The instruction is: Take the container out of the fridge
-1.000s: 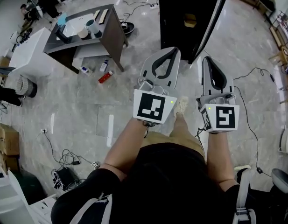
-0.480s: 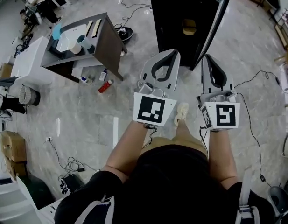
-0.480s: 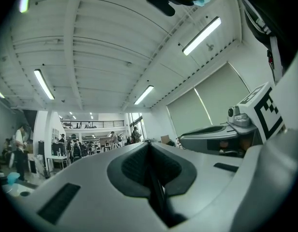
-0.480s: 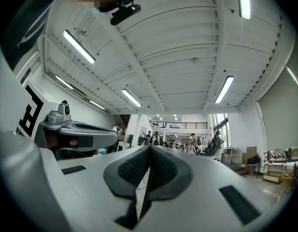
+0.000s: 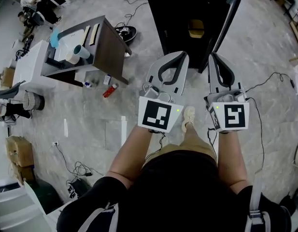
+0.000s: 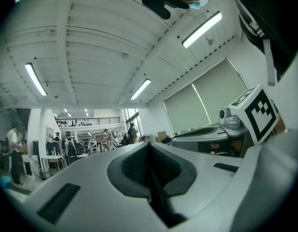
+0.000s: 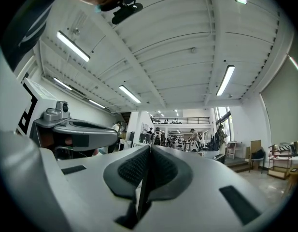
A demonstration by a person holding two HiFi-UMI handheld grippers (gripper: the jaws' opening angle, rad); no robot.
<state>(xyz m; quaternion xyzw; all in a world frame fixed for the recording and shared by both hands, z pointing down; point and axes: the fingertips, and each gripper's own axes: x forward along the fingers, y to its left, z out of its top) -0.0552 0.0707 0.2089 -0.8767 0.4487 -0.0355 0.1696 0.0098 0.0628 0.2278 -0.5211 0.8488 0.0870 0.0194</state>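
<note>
A black fridge stands on the floor ahead, its door swung open to the right. Inside it sits a small yellow container. My left gripper is held out in front of the person, shut and empty, its tip just short of the fridge's lower front. The right gripper sits beside it, also shut with nothing in it, pointing at the door's bottom edge. In the left gripper view the left gripper has its jaws pressed together. The right gripper looks the same in its own view.
A brown table with cups on it stands to the left. A red bottle and small items lie on the floor below it. A black shoe lies by the fridge. Cables trail on the right. People work far off.
The person has stepped toward the fridge, so it and the table sit lower and nearer in the head view. Both grippers have stayed shut and side by side.
</note>
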